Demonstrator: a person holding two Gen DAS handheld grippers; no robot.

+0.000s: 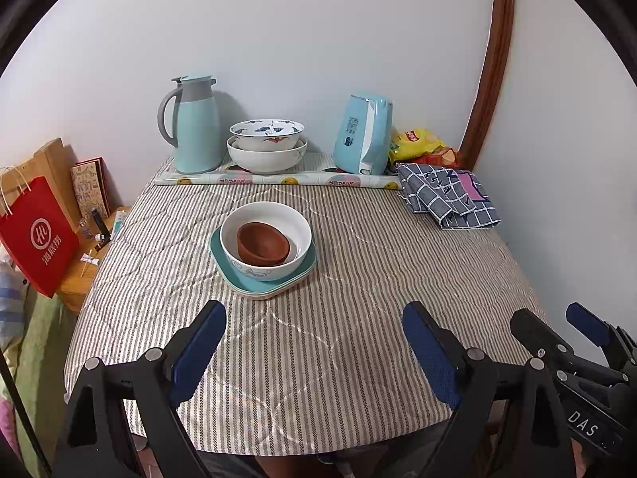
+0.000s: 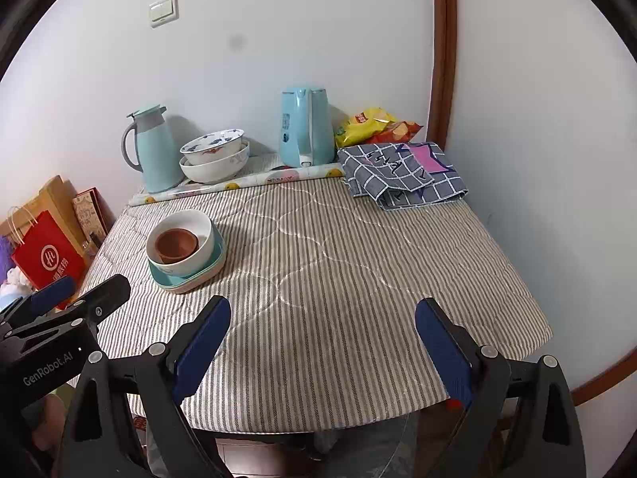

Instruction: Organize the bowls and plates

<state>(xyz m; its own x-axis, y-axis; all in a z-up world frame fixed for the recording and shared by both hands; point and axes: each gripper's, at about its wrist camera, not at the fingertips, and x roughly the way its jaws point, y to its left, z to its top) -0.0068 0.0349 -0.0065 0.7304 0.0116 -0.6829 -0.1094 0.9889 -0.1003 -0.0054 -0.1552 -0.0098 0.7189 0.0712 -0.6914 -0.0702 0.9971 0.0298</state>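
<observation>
Both grippers hang over the near edge of the striped tablecloth [image 1: 358,279], pointed down and forward, neither touching anything; the left gripper [image 1: 314,342] has its blue pads spread wide with only cloth between them, and the right gripper [image 2: 322,342] likewise stands released and empty. The task's things sit in two groups: a small brown bowl [image 1: 262,243] tilts inside a white bowl [image 1: 266,239], which rests on a stack of teal plates [image 1: 262,275] toward the left middle of the table; at the back, a patterned bowl [image 1: 266,132] nests in a larger white bowl [image 1: 266,157] on a printed mat [image 1: 278,178], between a pale blue thermos jug [image 1: 195,123] and a blue kettle [image 1: 364,135]. I judge the near stack looks already sorted by size, so the step in hand is either a start or a pause with little left to do; which, the views do not settle. If the near stack is to move, the left gripper is the closer one, and it does best to come in level with the plates' rim, one pad under and one over, since a grip on the white bowl alone leaves the plates behind; the tilted brown bowl may slide, so lift slowly and keep the stack flat; the right gripper can steady the far rim; the soft quilted cloth may bunch under a pad, so press lightly.
</observation>
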